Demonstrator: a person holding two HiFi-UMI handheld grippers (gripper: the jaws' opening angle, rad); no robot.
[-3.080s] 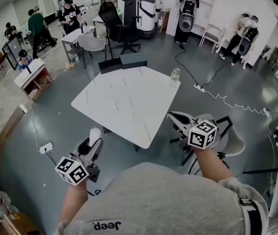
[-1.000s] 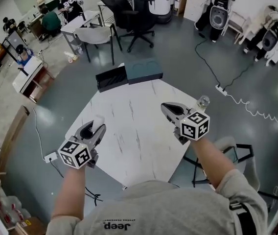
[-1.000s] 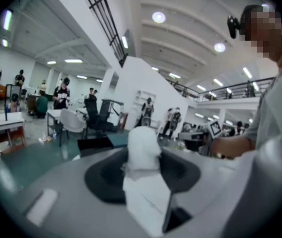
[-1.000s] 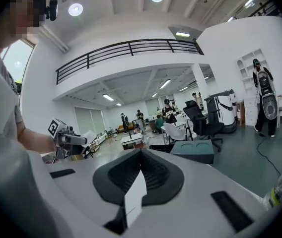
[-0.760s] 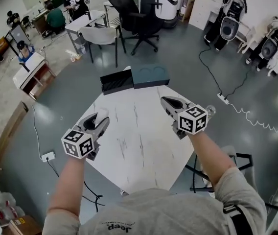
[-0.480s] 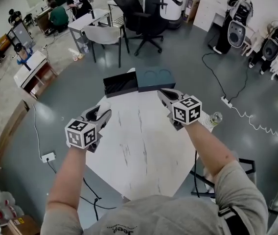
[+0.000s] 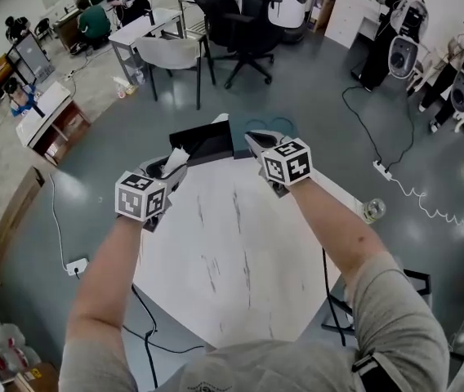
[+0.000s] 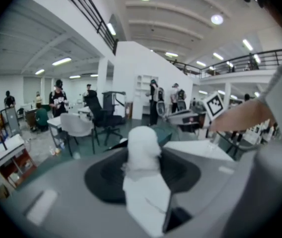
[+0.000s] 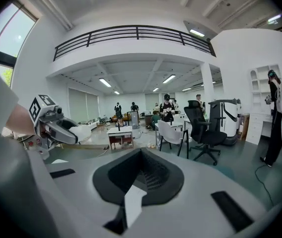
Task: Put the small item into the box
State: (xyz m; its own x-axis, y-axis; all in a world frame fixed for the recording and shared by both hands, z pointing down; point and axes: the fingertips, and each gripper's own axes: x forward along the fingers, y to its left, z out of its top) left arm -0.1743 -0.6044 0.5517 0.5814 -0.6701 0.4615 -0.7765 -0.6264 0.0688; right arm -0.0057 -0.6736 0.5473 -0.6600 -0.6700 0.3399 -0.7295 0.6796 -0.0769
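Observation:
An open black box [image 7: 203, 143] sits at the far edge of the white marble table [image 7: 232, 251], with a teal lid [image 7: 279, 125] beside it, partly hidden by my right gripper. My left gripper [image 7: 173, 163] hangs just left of the box, shut on a small white item [image 7: 180, 157]. That white item [image 8: 142, 143] stands up between the jaws in the left gripper view. The right gripper [image 7: 252, 140] hovers at the box's right end, over the seam between box and lid. Its jaws stand apart with nothing between them [image 9: 141, 175].
A clear water bottle [image 7: 371, 211] stands at the table's right corner. Beyond the table are a black office chair [image 7: 232, 23], a grey chair [image 7: 171, 55] and desks with people. A power strip and cable [image 7: 383, 170] lie on the floor at right.
Both grippers have moved forward across the table, from its near edge to the box at the far edge. The left gripper still holds the white item.

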